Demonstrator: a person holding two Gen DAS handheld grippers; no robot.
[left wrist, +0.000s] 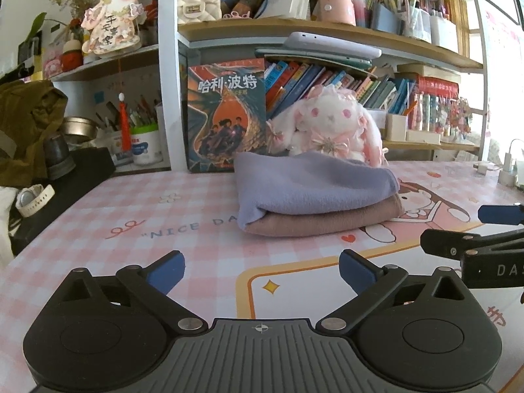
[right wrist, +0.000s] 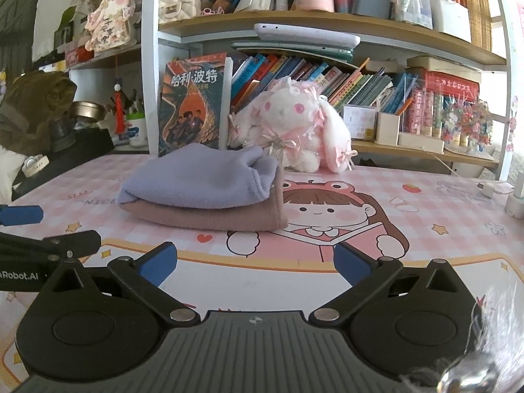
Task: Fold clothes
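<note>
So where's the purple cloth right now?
The purple cloth lies folded on top of the brown cloth, mid-desk in both wrist views, just in front of the white bunny plush.

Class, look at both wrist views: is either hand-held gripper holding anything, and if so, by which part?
Nothing is held. The left hand-held gripper and the right hand-held gripper both stand open over the desk mat, short of the folded lilac cloth on the folded brown cloth.

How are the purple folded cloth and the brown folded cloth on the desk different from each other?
The purple cloth lies on top; the brown cloth lies under it, directly on the desk mat. The purple one looks puffier and rounder, while the brown one lies flatter. The brown one sticks out a little past the purple one at the right end. Both are folded, look like soft fleece, and neither gripper touches them.
</note>
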